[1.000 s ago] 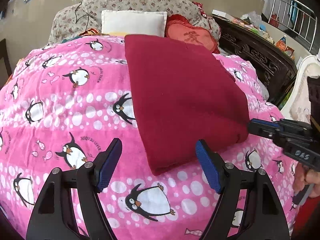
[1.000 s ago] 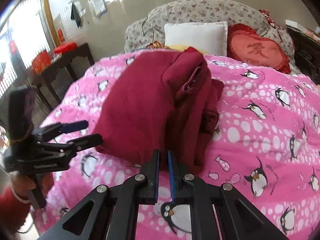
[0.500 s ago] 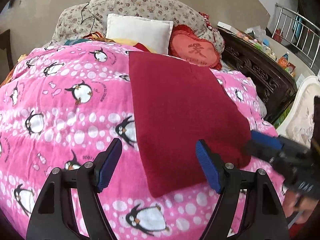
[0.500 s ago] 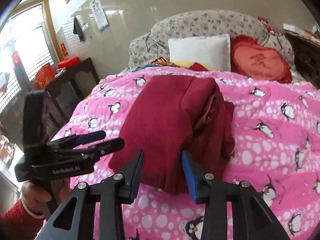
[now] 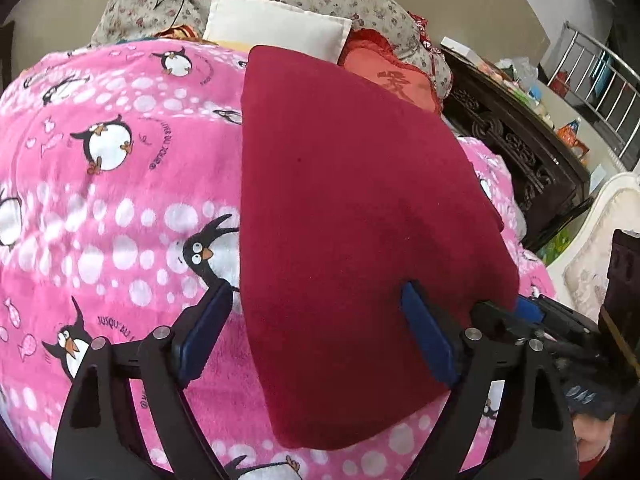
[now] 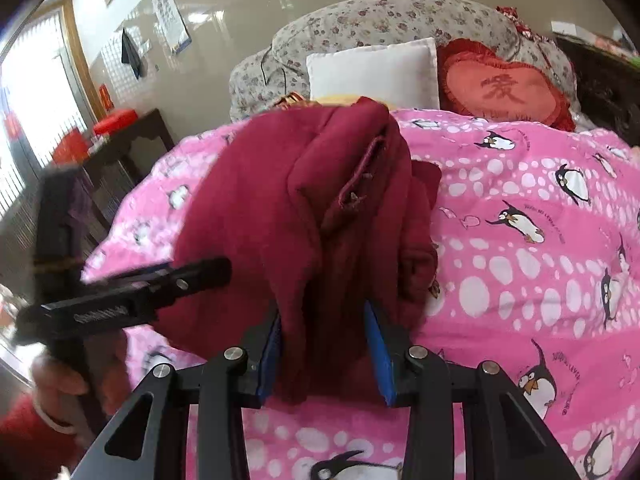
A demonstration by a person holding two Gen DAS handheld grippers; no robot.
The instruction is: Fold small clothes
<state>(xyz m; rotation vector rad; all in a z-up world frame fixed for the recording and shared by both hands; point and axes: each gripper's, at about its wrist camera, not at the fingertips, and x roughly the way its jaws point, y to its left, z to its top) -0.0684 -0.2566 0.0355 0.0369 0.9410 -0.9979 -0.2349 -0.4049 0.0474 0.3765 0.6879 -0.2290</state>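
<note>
A folded dark red garment [image 5: 352, 208] lies on the pink penguin blanket [image 5: 120, 184]. My left gripper [image 5: 320, 332] is open, its blue pads on either side of the garment's near left corner. In the right wrist view the garment [image 6: 304, 216] shows its bunched, layered edge. My right gripper [image 6: 326, 354] is open, with the near end of that bunched edge between its blue pads. The right gripper also shows at the garment's right corner in the left wrist view [image 5: 536, 312]. The left gripper shows at the garment's left side in the right wrist view [image 6: 192, 276].
A white pillow [image 5: 276, 28], a red heart cushion [image 6: 504, 84] and a floral bolster [image 6: 400, 16] lie at the head of the bed. A dark carved headboard [image 5: 516, 148] stands to the right. A dark side table [image 6: 124, 148] stands to the left.
My right gripper has opened from shut and moved forward around the garment's bunched edge. My left gripper has moved forward over the garment's near corner, staying open.
</note>
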